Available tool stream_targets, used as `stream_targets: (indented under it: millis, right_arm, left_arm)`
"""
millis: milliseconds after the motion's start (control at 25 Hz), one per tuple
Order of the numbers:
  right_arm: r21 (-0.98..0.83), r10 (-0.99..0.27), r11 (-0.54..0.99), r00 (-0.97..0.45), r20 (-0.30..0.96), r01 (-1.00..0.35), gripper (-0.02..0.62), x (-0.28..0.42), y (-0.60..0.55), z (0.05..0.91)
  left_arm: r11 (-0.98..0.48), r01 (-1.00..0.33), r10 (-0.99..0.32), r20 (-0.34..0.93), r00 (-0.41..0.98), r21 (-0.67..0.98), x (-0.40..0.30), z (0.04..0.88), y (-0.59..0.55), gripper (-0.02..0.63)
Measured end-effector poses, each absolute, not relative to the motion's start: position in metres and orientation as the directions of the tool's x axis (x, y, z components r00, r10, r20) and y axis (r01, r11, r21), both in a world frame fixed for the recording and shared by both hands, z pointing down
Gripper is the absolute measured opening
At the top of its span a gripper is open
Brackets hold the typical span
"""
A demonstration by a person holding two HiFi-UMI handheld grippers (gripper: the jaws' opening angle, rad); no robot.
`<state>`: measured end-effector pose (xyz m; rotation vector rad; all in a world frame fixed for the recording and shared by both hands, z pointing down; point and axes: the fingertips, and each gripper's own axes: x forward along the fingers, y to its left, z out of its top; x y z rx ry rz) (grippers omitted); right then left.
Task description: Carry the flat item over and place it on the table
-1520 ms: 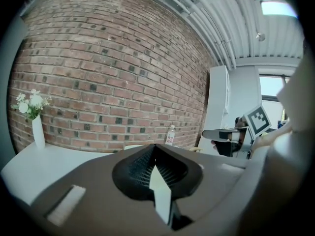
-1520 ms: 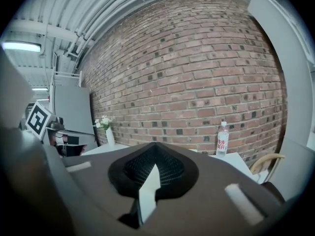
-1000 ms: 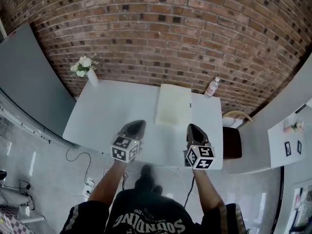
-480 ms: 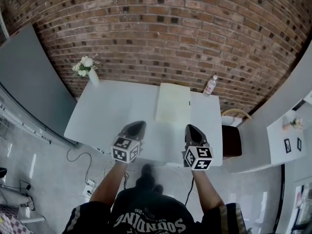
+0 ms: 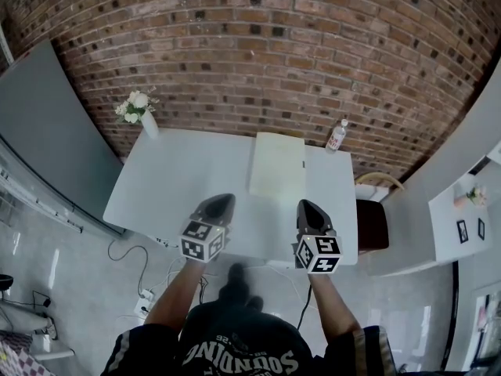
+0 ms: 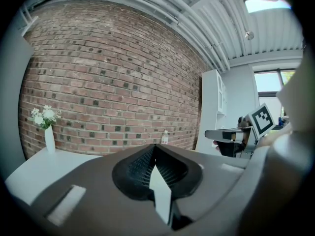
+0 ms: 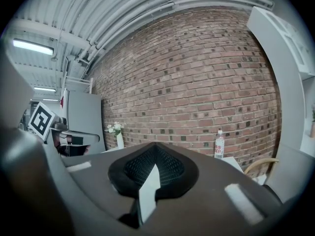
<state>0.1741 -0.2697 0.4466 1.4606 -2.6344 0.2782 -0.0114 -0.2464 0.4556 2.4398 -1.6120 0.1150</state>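
The flat item point(image 5: 278, 167), a pale cream rectangular slab, lies on the white table point(image 5: 180, 178) towards its far right, one short end near the brick wall. My left gripper point(image 5: 221, 200) and right gripper point(image 5: 306, 205) hover side by side over the table's near edge, pointing at the wall, both short of the slab. Both are shut with nothing in them. In the left gripper view the dark jaws point(image 6: 155, 147) meet at the tip, and so do those in the right gripper view point(image 7: 156, 145). In each, only a pale sliver shows behind the closed tips.
A white vase of flowers point(image 5: 141, 112) stands at the table's far left corner. A plastic bottle point(image 5: 337, 138) stands at the far right corner. A dark chair point(image 5: 373, 225) sits off the table's right end. A grey cabinet point(image 5: 47, 131) is on the left, with cables point(image 5: 137, 288) on the floor.
Hardly anything differs: both grippers stay shut over the near edge, at most a touch closer to the table. The flat item lies where it lay.
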Motion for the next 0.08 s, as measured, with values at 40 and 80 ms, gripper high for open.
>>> stream_targets:
  millis: [40,80]
  right_arm:
    - [-0.105,-0.828,0.517,-0.528,0.190,-0.849,-0.002,0.1752,-0.2698,0.4465]
    - [-0.107,-0.828,0.516,-0.527,0.191,-0.850,-0.002,0.1763,-0.2700,0.4464]
  left_arm:
    - [-0.378,-0.916,-0.899,0.183,0.398,0.136,-0.0108,0.4556,-0.2465,0.011]
    - [-0.378,-0.916,-0.899,0.183,0.398,0.136,-0.0103,0.4557,-0.2466,0.011]
